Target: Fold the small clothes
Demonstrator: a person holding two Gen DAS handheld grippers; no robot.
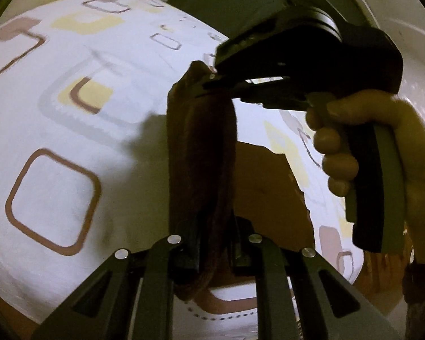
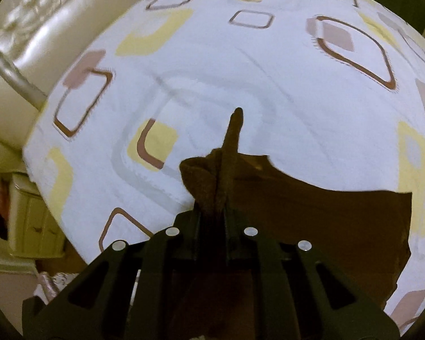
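Stretching between 2 black grippers, a dark brown fuzzy cloth is held up above a bed. The left gripper is clamped on one end, and the right gripper pinches the far end. More brown cloth hangs below. White bedsheet with rounded brown and yellow squares spreads wide, ending at a padded cream headboard on the left of the right wrist view.

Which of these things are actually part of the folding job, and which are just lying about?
In use:
dark brown fuzzy cloth
left gripper
right gripper
flat brown garment

Just there:
white bedsheet with brown and yellow squares
cream padded headboard
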